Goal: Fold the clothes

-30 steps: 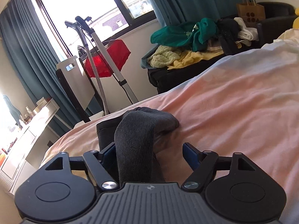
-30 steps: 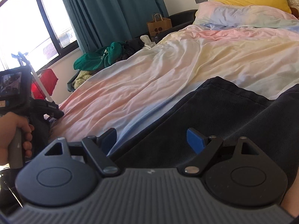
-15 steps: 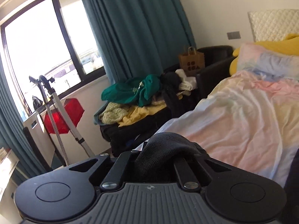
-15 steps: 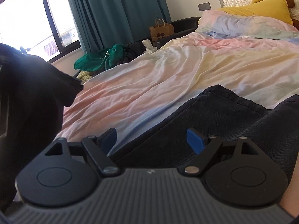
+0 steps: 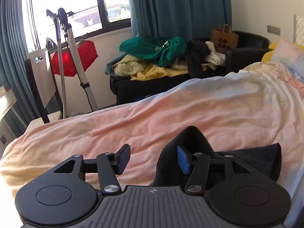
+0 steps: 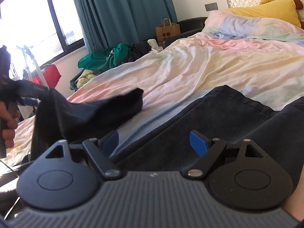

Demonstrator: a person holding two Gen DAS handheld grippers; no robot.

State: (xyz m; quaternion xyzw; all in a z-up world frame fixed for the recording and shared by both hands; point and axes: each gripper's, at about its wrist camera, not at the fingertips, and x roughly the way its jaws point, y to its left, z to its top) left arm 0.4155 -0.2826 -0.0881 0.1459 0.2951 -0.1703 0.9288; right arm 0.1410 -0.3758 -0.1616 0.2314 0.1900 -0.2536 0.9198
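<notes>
A dark grey sock (image 5: 191, 142) lies on the pastel bed cover (image 5: 190, 104), draped over the right finger of my left gripper (image 5: 153, 160), which is open. In the right wrist view the sock (image 6: 91, 110) hangs from the left gripper out onto the bed. My right gripper (image 6: 154, 142) is open and empty, low over a dark navy garment (image 6: 218, 117) spread on the bed.
A pile of clothes (image 5: 161, 57) sits on a dark couch beyond the bed, with a paper bag (image 5: 224, 37). A garment steamer stand (image 5: 76, 57) and a red item (image 5: 74, 60) stand by the window. Pillows (image 6: 256, 22) lie at the bed head.
The left gripper was shut on the sock and lifted; it has come down over the bed and opened. The sock now drapes over its right finger. The right gripper has stayed still.
</notes>
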